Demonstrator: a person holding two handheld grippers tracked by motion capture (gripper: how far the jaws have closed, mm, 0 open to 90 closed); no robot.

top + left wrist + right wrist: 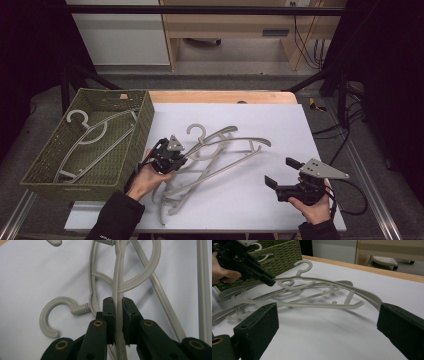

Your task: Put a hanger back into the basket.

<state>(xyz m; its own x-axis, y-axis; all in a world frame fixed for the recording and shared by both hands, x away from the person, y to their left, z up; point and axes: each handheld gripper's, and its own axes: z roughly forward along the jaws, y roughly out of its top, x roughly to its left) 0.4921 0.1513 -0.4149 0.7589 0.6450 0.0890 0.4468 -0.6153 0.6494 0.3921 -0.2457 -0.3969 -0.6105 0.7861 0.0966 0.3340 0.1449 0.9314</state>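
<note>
— As the left gripper (186, 159) has its two black jaws pressed together on the thin arm of one pale grey plastic coat hanger (119, 277), I think this hanger is very light, no?

— Yes, light and stiff, I judge. In the right gripper view one hanger of the pile (317, 293) looks lifted at the gripper's end while its far end rests low near the white tabletop (280, 125), and it keeps its shape without bending much.

— Is the plastic slippery?

— It looks smooth, so it may turn between the pads. The hold is on a narrow part of the arm, near the neck. That place seems good to me, because the weight is close to balanced there.

— And the other hangers under it?

— Several lie crossed in the pile on the tabletop, just beside the green woven basket (145, 125). A hook (53, 315) or an arm could catch on the lifted one and come up with it.

— What does the right gripper (282, 172) do?

— Its jaws stand wide apart with nothing between them. It hovers at the near right of the tabletop, well apart from the pile.

— The basket has already something inside?

— Yes, at least one grey hanger (90, 135) lies in it.
</note>
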